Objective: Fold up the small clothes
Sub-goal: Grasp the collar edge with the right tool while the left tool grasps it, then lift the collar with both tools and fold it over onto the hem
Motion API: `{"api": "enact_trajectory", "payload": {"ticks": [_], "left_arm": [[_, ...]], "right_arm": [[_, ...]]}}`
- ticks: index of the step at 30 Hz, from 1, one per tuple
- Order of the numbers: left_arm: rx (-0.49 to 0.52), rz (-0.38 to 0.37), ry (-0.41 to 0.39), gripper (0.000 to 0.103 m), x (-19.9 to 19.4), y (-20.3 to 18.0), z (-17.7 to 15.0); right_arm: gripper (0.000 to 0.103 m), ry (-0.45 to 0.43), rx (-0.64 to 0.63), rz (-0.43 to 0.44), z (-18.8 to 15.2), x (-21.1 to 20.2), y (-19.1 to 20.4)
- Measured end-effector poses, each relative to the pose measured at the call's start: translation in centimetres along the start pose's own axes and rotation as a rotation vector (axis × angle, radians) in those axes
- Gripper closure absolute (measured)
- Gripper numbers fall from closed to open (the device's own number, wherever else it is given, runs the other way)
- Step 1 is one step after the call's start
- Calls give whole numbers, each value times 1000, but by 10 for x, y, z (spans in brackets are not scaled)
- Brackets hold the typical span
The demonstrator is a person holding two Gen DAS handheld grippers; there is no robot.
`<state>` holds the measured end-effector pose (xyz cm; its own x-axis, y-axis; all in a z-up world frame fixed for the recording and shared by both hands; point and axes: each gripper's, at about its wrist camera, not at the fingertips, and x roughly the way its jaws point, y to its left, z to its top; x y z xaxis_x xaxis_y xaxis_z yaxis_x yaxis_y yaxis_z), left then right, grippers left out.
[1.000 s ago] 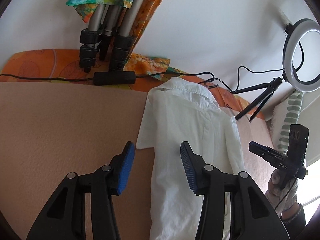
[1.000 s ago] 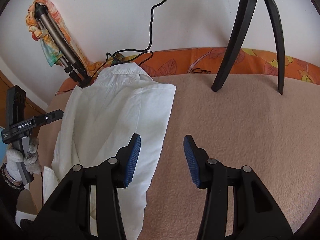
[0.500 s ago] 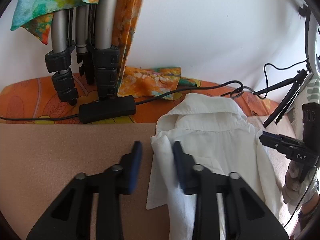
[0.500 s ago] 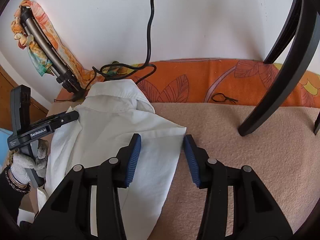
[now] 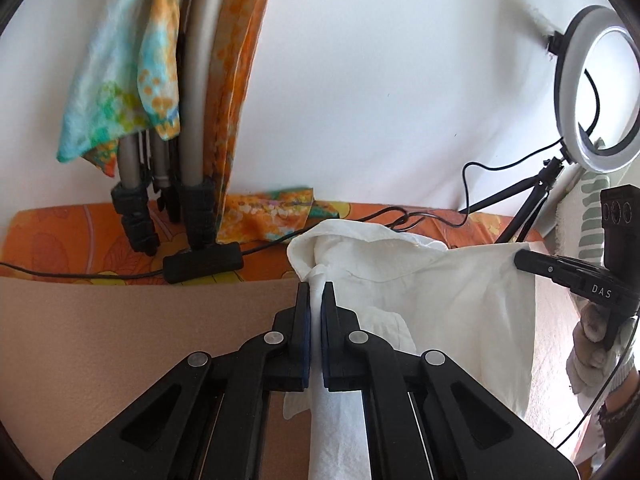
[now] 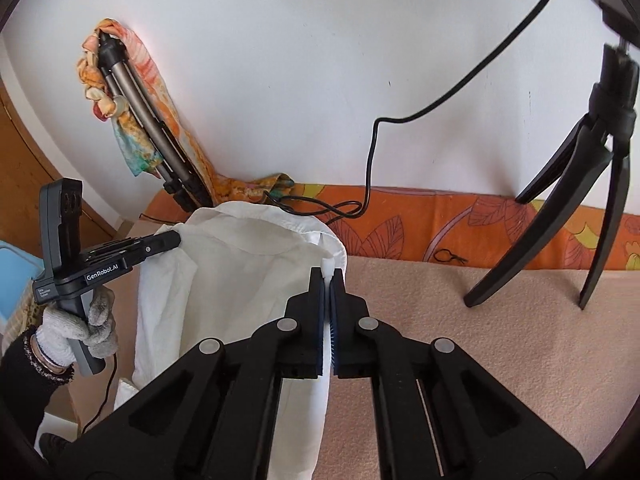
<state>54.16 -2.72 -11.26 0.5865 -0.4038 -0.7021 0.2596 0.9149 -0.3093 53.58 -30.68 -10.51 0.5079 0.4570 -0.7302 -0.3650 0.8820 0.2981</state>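
Note:
A small white collared shirt [image 5: 460, 292] lies on the tan blanket [image 5: 120, 340], its top edge raised and stretched between the two grippers. My left gripper [image 5: 316, 286] has its jaws closing tight on the shirt's left shoulder edge, and fabric runs down between the pads. My right gripper [image 6: 328, 274] is closing on the other shoulder of the shirt [image 6: 248, 272], with a tuft of cloth poking out above its tips. Each wrist view also shows the other gripper pinching the shirt: the right gripper [image 5: 518, 258] and the left gripper [image 6: 176, 240], the latter held by a gloved hand [image 6: 80, 328].
A folded tripod [image 5: 192, 160] draped in a colourful cloth leans on the white wall at the back left, with a black box [image 5: 204, 266] and cables on the orange patterned sheet [image 6: 440, 220]. A ring light [image 5: 596, 84] stands on a small tripod [image 6: 560, 220] at the right.
Both grippers have moved up along the shirt to its shoulders, gone from open to shut on the fabric, and raised the shirt's top off the blanket.

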Motion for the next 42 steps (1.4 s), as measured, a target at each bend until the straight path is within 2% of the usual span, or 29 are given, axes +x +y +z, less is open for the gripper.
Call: {"api": "enact_trajectory", "payload": {"ticks": [7, 11, 16, 20, 22, 27, 31, 34, 35, 38, 40, 42], "left_arm": [[72, 1, -75, 100, -70, -31, -9], [111, 3, -117, 100, -117, -44, -24], [163, -5, -138, 100, -155, -64, -66], [186, -13, -146, 100, -179, -75, -111], [206, -13, -137, 100, -184, -80, -137], [182, -17, -87, 100, -181, -78, -195], [210, 23, -43, 100, -181, -74, -229], [233, 6, 16, 98, -186, -74, -245], [257, 27, 34, 97, -189, -75, -253], [279, 30, 83, 97, -203, -73, -270], [276, 21, 86, 97, -221, -68, -277], [263, 16, 53, 97, -243, -63, -277]], "right_arm": [[100, -50, -54, -12, -8, -61, 35], [100, -75, -69, -12, -27, -104, 50], [100, -79, -102, -16, -67, -149, 71], [100, -66, -116, -15, -113, -173, 86], [100, -44, -112, -22, -139, -174, 91], [100, 26, -103, -28, -201, -168, 98], [100, 83, -147, -99, -240, -156, 104], [100, 117, -210, -154, -262, -155, 110], [100, 127, -218, -167, -269, -157, 110], [100, 184, -225, -174, -286, -167, 104], [100, 200, -228, -164, -291, -180, 102], [100, 177, -198, -135, -291, -196, 102]]}}
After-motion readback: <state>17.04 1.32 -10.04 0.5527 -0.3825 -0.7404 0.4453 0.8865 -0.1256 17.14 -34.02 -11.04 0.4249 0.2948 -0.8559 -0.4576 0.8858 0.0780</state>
